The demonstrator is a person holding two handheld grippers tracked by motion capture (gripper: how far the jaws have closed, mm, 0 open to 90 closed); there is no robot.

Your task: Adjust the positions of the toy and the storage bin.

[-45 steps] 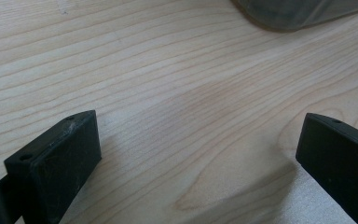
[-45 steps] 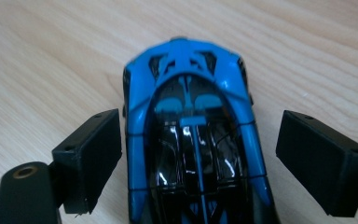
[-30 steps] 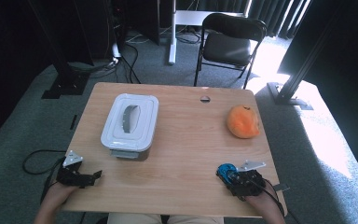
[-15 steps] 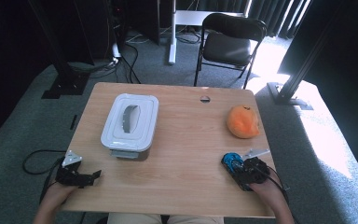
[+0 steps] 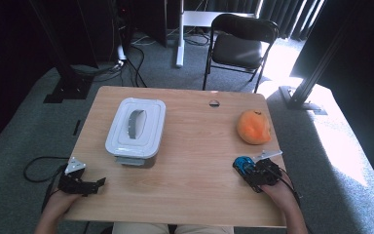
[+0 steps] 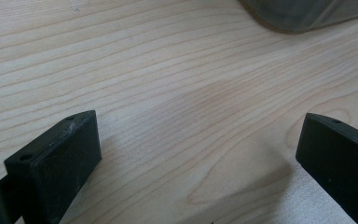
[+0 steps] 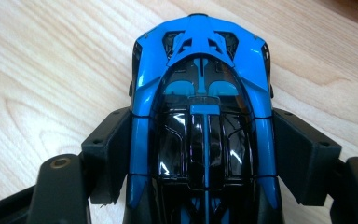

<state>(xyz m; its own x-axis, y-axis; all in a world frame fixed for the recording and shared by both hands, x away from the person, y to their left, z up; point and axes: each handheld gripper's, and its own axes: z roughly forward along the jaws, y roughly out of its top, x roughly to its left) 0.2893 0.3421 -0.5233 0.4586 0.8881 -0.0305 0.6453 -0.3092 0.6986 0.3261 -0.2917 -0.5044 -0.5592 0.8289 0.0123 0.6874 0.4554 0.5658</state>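
A blue and black toy car (image 7: 200,112) sits between the jaws of my right gripper (image 7: 200,144), whose pads press on both its sides. In the high view the car (image 5: 244,163) and the right gripper (image 5: 247,168) are at the table's front right, just below an orange plush ball (image 5: 254,126). My left gripper (image 5: 97,182) rests at the front left corner, and in the left gripper view (image 6: 191,154) its jaws stand wide apart over bare wood. A white lidded container (image 5: 136,130) with a grey handle stands at the middle left.
The wooden table (image 5: 195,190) has a small round grommet (image 5: 214,103) near its far edge. A black folding chair (image 5: 238,41) stands behind the table, with dark stands and cables on the grey carpet around it.
My right gripper has carried the toy car away from the front edge and to the right, closer to the orange ball. The left gripper has stayed where it was.
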